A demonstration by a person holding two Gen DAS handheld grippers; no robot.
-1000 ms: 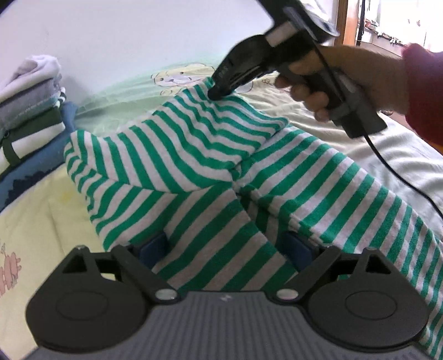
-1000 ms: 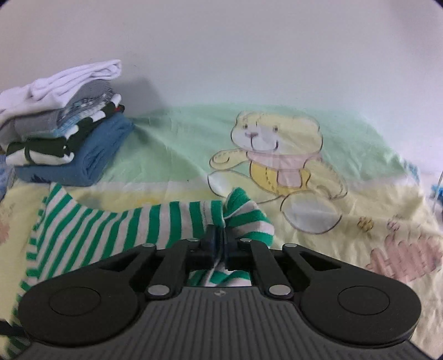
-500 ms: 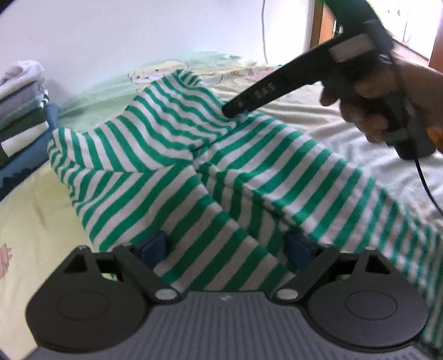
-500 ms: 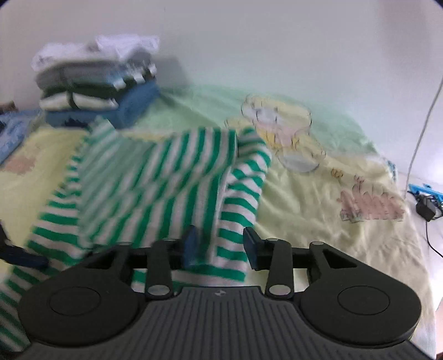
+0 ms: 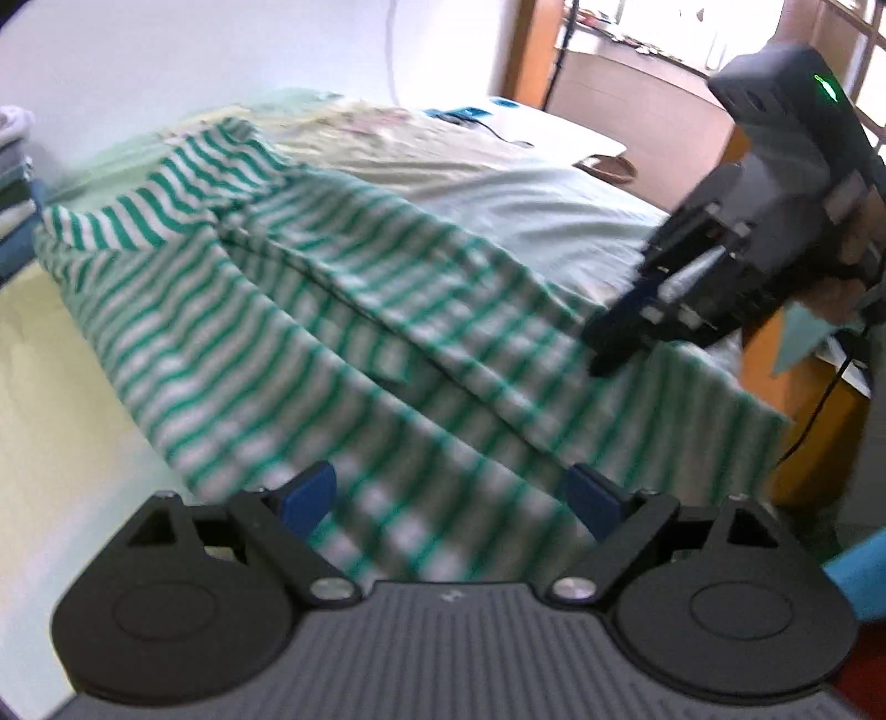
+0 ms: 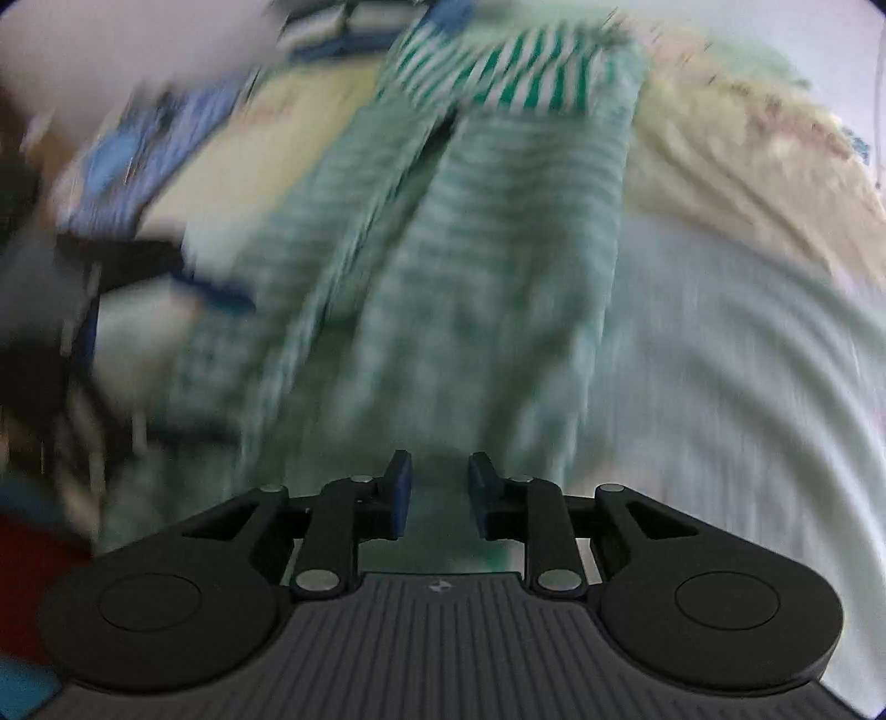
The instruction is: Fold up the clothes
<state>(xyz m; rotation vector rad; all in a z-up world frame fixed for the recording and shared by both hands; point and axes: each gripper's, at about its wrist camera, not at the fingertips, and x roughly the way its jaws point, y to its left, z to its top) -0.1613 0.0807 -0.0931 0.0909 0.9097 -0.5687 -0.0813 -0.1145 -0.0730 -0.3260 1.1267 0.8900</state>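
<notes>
One green-striped garment [image 5: 343,310] spread mid-frame on one bed [image 5: 531,188]. Two grippers: left gripper [image 5: 451,493] spread wide over the cloth at bottom; right gripper [image 6: 437,490] jaws closing, gap visible, cloth beneath, nothing pinched.

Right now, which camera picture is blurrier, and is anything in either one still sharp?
The right wrist view is blurrier: the striped garment and bed sheet smear into streaks, and only the right claw stays crisp. The left wrist view is softer only on the nearer stripes; the far end of the garment is clearer, the window glares white, and the fisheye lens bends the edges.
</notes>
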